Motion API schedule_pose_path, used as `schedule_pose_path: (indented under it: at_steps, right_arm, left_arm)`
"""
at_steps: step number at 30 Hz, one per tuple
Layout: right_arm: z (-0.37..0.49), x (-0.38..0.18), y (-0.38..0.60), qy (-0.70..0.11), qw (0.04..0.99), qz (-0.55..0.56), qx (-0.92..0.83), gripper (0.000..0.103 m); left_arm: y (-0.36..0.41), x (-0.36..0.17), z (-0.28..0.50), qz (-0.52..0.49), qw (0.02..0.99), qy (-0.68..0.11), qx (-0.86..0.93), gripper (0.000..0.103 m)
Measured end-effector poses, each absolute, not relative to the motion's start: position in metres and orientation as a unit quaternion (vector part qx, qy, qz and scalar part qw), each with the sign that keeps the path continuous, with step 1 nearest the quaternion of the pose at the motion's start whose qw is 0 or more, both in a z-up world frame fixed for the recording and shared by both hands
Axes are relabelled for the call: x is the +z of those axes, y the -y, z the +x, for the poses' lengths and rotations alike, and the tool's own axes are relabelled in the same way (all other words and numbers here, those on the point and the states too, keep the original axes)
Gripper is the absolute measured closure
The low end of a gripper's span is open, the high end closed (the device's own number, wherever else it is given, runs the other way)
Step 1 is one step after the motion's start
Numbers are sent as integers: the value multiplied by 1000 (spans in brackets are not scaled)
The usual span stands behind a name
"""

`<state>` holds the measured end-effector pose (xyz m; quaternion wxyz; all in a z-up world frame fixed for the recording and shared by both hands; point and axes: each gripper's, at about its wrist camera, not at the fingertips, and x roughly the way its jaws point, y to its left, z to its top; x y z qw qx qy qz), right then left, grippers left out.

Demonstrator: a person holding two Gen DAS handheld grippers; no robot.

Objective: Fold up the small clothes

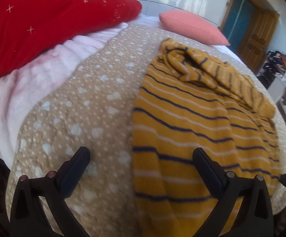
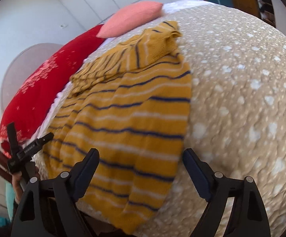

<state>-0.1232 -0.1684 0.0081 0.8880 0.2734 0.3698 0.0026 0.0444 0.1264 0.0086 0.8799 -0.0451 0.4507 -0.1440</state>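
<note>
Both grippers spread wide, nothing pinched — left gripper [image 1: 141, 156] and right gripper [image 2: 141, 158] hover over the near end of the striped sweater [image 2: 127, 106]; it lies on the dotted blanket [image 2: 241, 98], sleeve folded across; left gripper's white label is too blurred to read.

Sweater [image 1: 182, 130] yellow w/ dark blue & white stripes. Bed cover [image 1: 87, 106] tan w/ white dots. Big pillow [image 1: 50, 19] red w/ pale stars. Small pillow [image 1: 192, 27] pink. Blanket [image 1: 34, 75] light pink.
</note>
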Motion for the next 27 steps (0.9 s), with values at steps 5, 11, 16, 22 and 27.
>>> schedule_pose_path:
  at_steps: [5, 11, 16, 22, 27]
  right_arm:
    - [-128, -2, 148, -380, 872, 300, 73, 15]
    - [-127, -11, 137, -397, 873, 276, 61, 85]
    - [-127, 25, 145, -357, 889, 272, 94, 86]
    - [-87, 87, 161, -295, 919, 233, 120, 86]
    - [7, 114, 215, -274, 913, 289, 89, 86]
  left_arm:
    - [-123, 8, 22, -73, 860, -466, -194, 16]
    - [-128, 18, 18, -79, 859, -472, -180, 93]
    - [-119, 44, 22, -68, 869, -449, -198, 95]
    - [-88, 90, 84, -102, 869, -426, -231, 95]
    - [-42, 118, 203, -126, 866, -442, -196, 94]
